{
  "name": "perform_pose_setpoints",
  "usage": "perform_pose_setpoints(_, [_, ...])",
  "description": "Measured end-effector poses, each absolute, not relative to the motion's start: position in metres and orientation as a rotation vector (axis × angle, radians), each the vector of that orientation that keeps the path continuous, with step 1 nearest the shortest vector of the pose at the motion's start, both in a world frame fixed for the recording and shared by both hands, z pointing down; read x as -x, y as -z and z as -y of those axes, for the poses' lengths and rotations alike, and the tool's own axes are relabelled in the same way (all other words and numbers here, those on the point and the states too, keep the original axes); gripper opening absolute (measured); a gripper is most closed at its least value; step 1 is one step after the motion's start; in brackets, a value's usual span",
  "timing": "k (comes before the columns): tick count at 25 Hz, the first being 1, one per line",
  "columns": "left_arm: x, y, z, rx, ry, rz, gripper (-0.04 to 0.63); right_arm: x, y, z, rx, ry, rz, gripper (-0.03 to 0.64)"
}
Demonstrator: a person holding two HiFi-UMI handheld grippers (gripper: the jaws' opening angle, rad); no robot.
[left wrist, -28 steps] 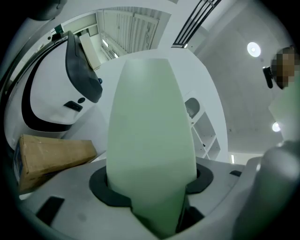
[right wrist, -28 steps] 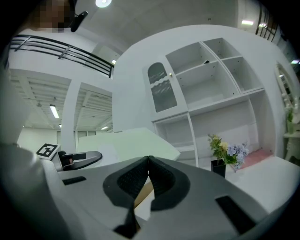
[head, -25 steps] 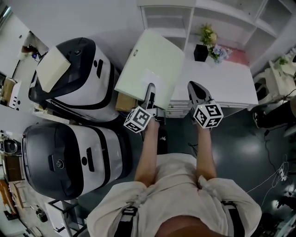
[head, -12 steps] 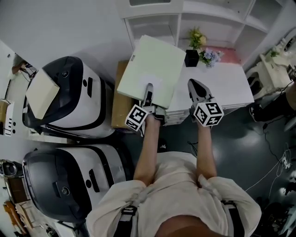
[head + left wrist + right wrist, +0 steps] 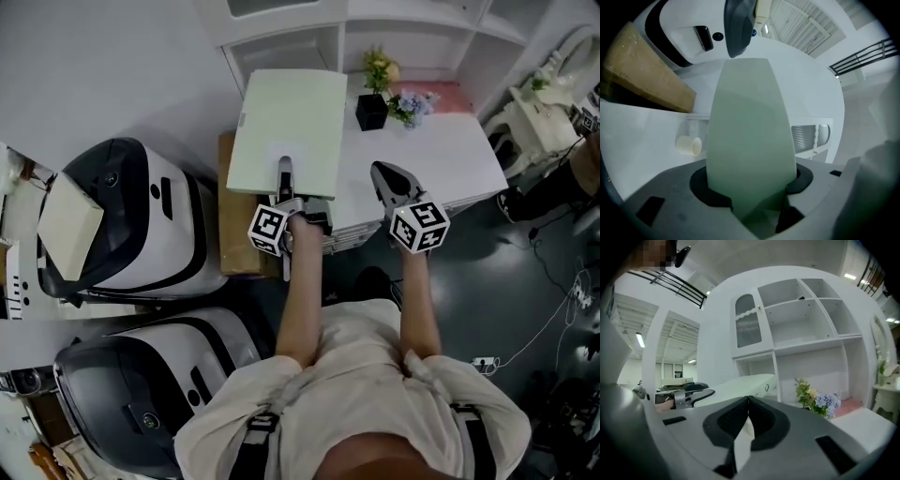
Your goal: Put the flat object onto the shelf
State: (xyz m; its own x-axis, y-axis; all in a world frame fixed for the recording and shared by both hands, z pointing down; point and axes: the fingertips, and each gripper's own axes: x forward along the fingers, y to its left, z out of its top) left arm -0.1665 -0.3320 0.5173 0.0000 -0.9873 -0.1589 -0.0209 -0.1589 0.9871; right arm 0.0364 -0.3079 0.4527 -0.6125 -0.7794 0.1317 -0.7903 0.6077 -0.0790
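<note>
One container stands on the white counter (image 5: 441, 164): a small black pot (image 5: 372, 111) holding yellow and bluish flowers (image 5: 379, 67), just right of the flat object's far corner. Behind the counter rises the white shelf (image 5: 342, 37), with open compartments and one glazed door (seen in the right gripper view).

The flat object (image 5: 291, 127), a pale green board, has its near edge clamped in the left hand-held gripper (image 5: 285, 173). It reaches forward from the jaws toward the shelf, over the counter's left end and a cardboard box (image 5: 234, 234) beside it. Whether its underside touches the counter cannot be told.

The right hand-held gripper (image 5: 386, 176) is clenched on nothing, jaws pressed together, over the counter's front edge, to the right of the board and apart from it.
</note>
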Motion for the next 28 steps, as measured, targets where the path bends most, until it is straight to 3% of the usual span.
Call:
perform_pose_setpoints(13, [0.152, -0.530, 0.365, -1.140, 1.415, 1.168, 0.267, 0.003, -0.469, 0.326, -0.926, -0.211, 2.762, 0.067])
perform_pose_setpoints(28, [0.140, -0.535, 0.388, -1.108, 1.458, 1.249, 0.265, 0.006, -0.491, 0.330, -0.765, -0.212, 2.758, 0.067])
